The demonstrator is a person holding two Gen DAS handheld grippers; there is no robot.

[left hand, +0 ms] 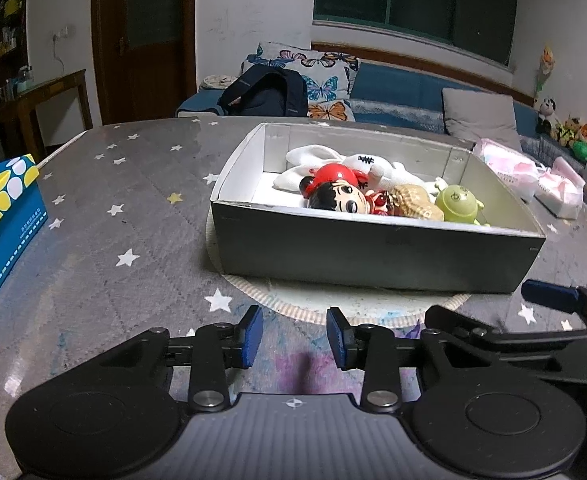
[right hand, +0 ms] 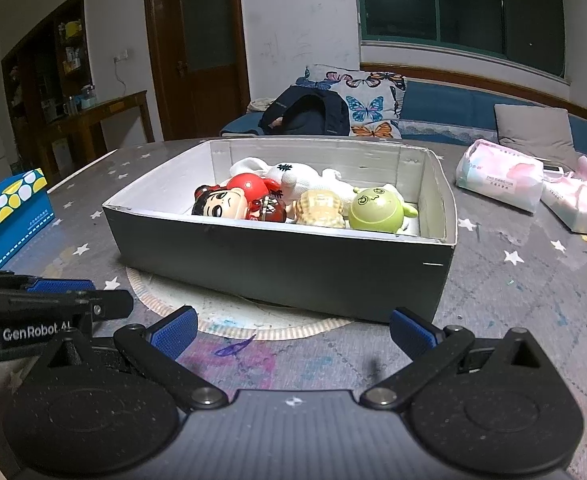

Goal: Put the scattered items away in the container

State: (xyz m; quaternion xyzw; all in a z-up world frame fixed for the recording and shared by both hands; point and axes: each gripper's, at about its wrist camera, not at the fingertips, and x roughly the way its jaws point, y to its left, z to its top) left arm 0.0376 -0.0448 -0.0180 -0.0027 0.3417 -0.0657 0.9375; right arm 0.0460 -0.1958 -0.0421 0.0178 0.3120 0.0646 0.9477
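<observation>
Living-rm setting: sofa (right hand: 445, 108) w/ butterfly cushions (right hand: 369, 100) and dark backpack (right hand: 309, 114) behind, night window above. Work surface = grey table (left hand: 105, 240) w/ star-print cover.

Container: grey cardboard box (right hand: 277, 268), open top, white inside, sits on round placemat (right hand: 229, 320) near table centre. All toys seen are inside it:
- white plush (right hand: 301, 180), at back
- doll w/ red cap (right hand: 229, 200), left-front, lying down
- tan peanut-shaped toy (right hand: 321, 210), middle
- green round figure (right hand: 377, 208), right, touching peanut toy

No loose toys visible on table in either view.

L gripper (left hand: 294, 338): fingers apart, moderate gap, nothing between pads; hangs over table just in front of box, not touching it. R gripper (right hand: 293, 330): fingers wide apart, nothing between, also in front of box over placemat edge. The two sit side by side; each shows at edge of the other's view.

Off-task: blue/yellow tissue box (left hand: 1, 220) far left; two pink tissue packs (right hand: 501, 176) to right of box, well apart from it.
</observation>
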